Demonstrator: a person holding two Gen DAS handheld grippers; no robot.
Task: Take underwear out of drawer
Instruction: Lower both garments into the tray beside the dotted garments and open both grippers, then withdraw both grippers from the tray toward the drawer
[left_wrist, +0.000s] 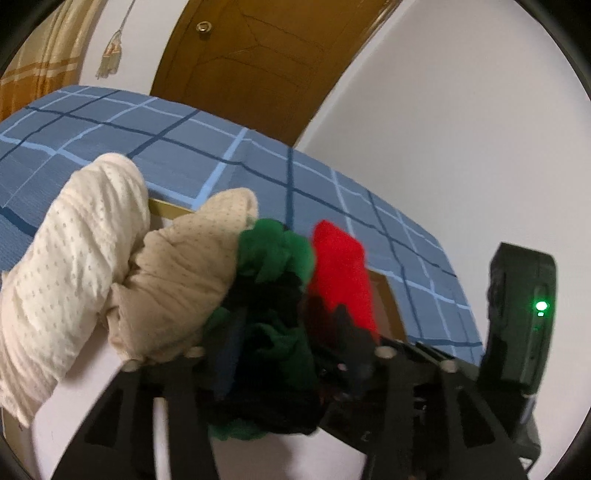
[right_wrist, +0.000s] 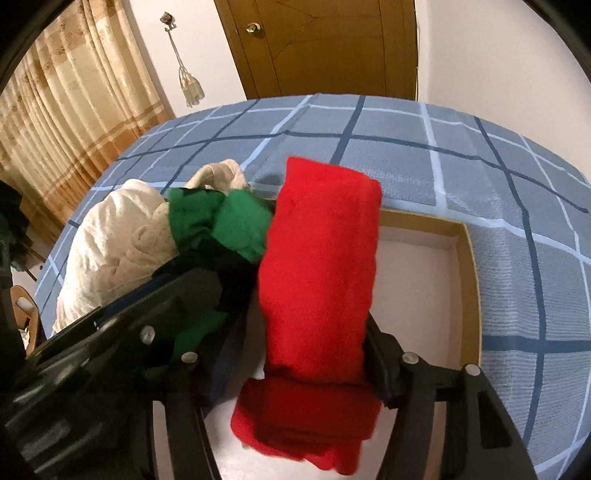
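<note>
An open drawer (right_wrist: 469, 280) with a white floor and a brown rim lies against a blue checked bed cover. Rolled underwear stands in it in a row: two cream rolls (left_wrist: 70, 266), a green and black bundle (left_wrist: 273, 258) and a red roll (right_wrist: 321, 266). My left gripper (left_wrist: 291, 325) is open and straddles the green and black bundle, which fills the gap between its fingers. My right gripper (right_wrist: 306, 317) is open around the red roll; the right finger touches it, and a strip of drawer floor shows beside the left finger. The two grippers sit side by side.
The blue checked bed cover (right_wrist: 424, 166) spreads behind and to the right of the drawer. A brown door (right_wrist: 325, 48) and a white wall stand behind it, with curtains (right_wrist: 66, 110) at the left. The right part of the drawer floor (right_wrist: 417, 280) is bare.
</note>
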